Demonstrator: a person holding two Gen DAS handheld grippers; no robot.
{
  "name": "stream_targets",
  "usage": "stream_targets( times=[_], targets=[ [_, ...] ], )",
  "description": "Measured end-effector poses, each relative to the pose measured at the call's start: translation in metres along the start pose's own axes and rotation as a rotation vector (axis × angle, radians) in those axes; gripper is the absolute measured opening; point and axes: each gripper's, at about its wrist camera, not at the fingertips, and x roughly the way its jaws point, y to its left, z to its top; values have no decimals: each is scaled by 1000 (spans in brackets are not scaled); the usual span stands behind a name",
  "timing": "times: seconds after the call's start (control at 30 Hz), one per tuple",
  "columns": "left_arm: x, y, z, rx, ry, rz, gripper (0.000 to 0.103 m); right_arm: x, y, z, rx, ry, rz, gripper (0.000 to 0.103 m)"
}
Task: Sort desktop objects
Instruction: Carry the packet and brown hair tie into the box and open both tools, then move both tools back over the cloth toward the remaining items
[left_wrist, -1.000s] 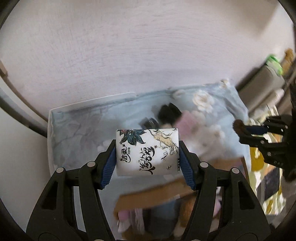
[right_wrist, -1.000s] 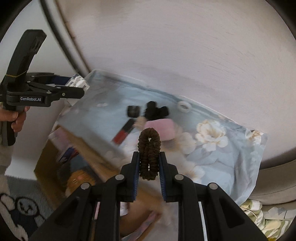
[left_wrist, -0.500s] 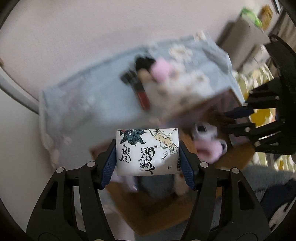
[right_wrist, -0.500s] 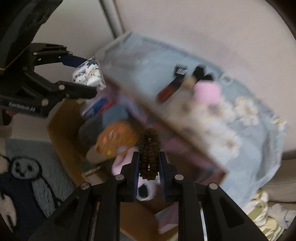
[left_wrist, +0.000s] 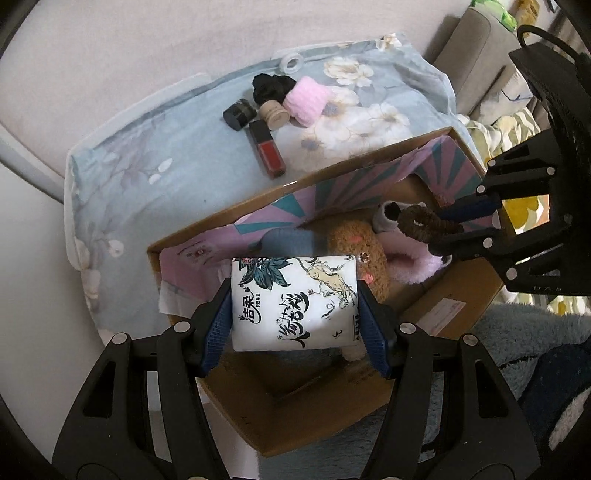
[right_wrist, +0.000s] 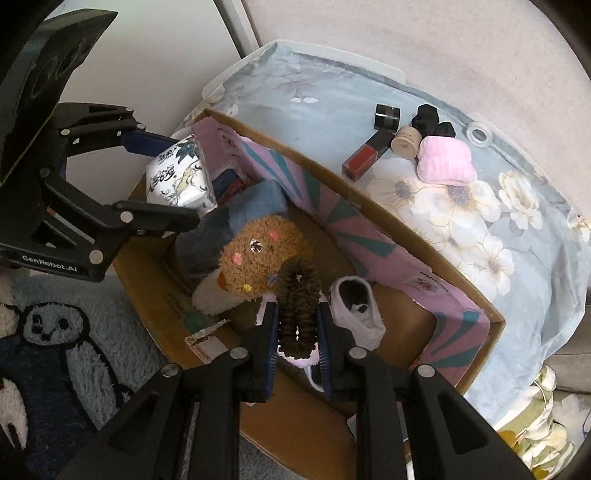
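Both grippers pointed steeply down, left gripper half-spread, right gripper fingers nearly together.

Both grippers, left gripper and right gripper, have moved from the table to above the cardboard box.

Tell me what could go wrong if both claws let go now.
1. The tissue pack in the left claw hangs near the box edge; it might catch the rim or fall outside.
2. The brown scrunchie in the right claw could snag on a pad instead of dropping.
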Motion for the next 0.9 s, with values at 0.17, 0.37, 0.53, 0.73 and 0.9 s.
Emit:
stream_targets(
  times=[0.17,0.37,0.53,0.73,0.9],
  targets=[
    [-3,-5,-1,20,-6,-7,59,-3,-3,-4,5,2,0,18],
    [-1,-11,-1,40,-5,0,59,-4,-9,-12,29,11,-3,18],
    [-2,-13,-1,45,-7,6,59,-3,-15,-15,48,17,-6,18],
    [0,-10,1,8,5,2,75,-2,-19,-14,70,19,-20,38],
    [-6,-11,4,11,-14,29,103,-4,-19,-13,71,14,-46,75]
  ],
)
